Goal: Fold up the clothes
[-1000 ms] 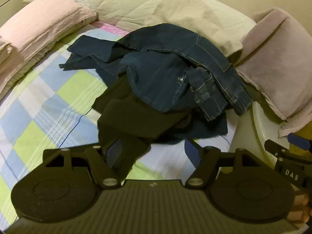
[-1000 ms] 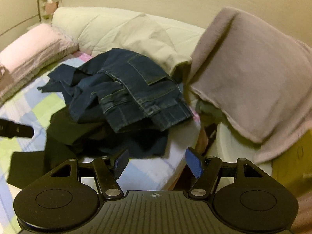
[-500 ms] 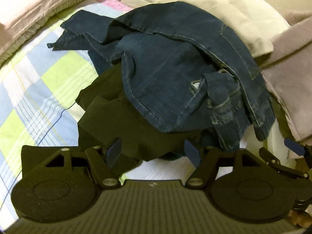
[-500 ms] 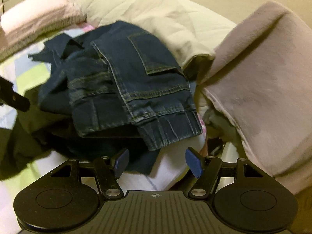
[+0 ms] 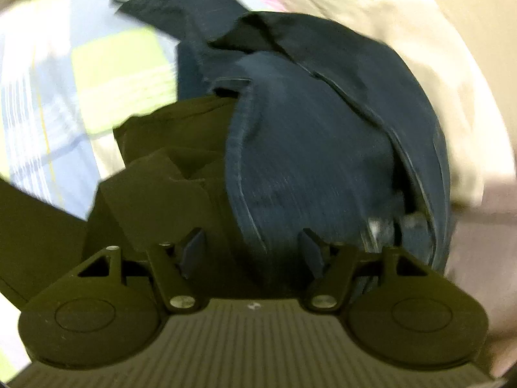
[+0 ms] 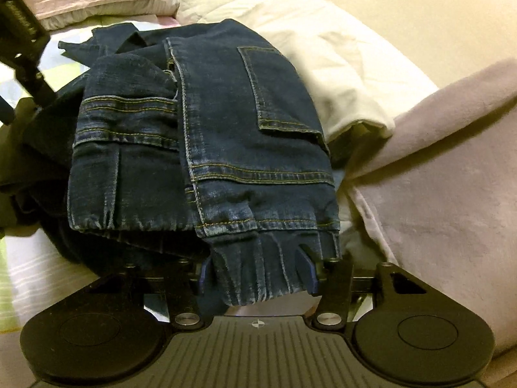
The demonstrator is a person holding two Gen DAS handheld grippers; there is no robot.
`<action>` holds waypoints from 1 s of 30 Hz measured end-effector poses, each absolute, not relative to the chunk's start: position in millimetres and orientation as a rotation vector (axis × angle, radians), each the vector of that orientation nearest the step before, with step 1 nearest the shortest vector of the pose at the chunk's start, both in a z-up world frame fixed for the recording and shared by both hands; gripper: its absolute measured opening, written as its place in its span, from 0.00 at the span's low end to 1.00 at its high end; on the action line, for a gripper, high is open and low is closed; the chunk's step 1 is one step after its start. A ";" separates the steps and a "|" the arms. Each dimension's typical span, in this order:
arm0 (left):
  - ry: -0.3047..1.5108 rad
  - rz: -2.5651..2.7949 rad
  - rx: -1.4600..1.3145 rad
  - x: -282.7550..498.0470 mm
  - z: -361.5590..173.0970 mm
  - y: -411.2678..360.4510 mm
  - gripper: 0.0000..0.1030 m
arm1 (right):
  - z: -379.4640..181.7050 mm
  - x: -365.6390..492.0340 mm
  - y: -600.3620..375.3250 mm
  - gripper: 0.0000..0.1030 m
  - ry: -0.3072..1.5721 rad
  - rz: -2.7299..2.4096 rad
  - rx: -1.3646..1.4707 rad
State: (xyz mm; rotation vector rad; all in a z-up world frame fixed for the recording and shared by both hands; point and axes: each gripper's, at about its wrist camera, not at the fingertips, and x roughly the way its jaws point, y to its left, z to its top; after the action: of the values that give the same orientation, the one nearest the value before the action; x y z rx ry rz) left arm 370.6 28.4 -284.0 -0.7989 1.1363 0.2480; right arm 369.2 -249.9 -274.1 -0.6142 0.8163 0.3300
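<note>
Both claws reaching into crumpled jeans on the bed

The jeans [image 6: 226, 148] lie heaped over a dark garment [image 5: 168, 174] — heavy, limp denim, best gripped at the thick waistband at 6 o'clock. Right gripper [image 6: 257, 273] stands apart around that hem; left gripper [image 5: 252, 253] gapes too, denim edge between its pads. No containers visible.

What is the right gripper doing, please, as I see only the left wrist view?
Observer: The right gripper is open, with its fingers on either side of the denim garment's ribbed hem.
Operator: Thank you. Which face of the denim is turned up there?
Observer: The face with a stitched patch pocket is up.
</note>
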 end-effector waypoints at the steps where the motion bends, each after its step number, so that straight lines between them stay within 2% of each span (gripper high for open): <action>1: 1.130 0.260 -0.845 372.7 -289.6 32.8 0.58 | -274.2 369.9 -249.9 0.51 0.812 0.333 -0.616; 2: 1.130 0.268 -0.885 375.0 -295.3 36.2 0.58 | -274.2 370.1 -250.0 0.50 0.804 0.337 -0.616; 3: 1.134 0.267 -0.912 377.3 -299.9 37.9 0.58 | -274.0 370.0 -250.3 0.42 0.796 0.345 -0.613; 4: 1.137 0.261 -0.932 379.5 -303.6 38.9 0.52 | -273.4 370.0 -250.6 0.31 0.788 0.355 -0.608; 5: 1.133 0.259 -0.941 379.1 -304.0 40.6 0.47 | -271.2 370.3 -251.0 0.12 0.779 0.360 -0.600; 6: 1.125 0.259 -0.940 376.8 -301.8 42.9 0.34 | -268.1 370.8 -251.6 0.12 0.766 0.357 -0.593; 7: 1.116 0.260 -0.939 374.5 -299.7 45.1 0.13 | -263.7 372.1 -253.2 0.10 0.757 0.357 -0.577; 10: 1.074 0.247 -0.945 365.6 -290.6 53.0 0.00 | -234.4 377.3 -264.1 0.09 0.743 0.358 -0.455; 15: 0.900 0.128 -1.000 344.5 -249.0 66.8 0.00 | -150.4 383.3 -279.4 0.08 0.649 0.406 -0.193; 19: 0.884 0.119 -0.984 328.8 -230.5 66.3 0.00 | -81.1 385.4 -279.8 0.08 0.534 0.465 0.034; 25: 0.864 0.159 -1.094 288.0 -222.7 74.4 0.03 | 2.7 361.5 -272.0 0.08 0.405 0.566 0.202; 30: 0.807 0.142 -1.086 259.2 -200.5 86.9 0.03 | 48.7 329.8 -249.0 0.08 0.351 0.688 0.202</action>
State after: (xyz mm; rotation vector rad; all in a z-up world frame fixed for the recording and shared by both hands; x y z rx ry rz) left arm 259.2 86.9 -200.5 -1.0858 0.8074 0.1419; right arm 329.8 -249.0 48.7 0.2017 0.3507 0.6883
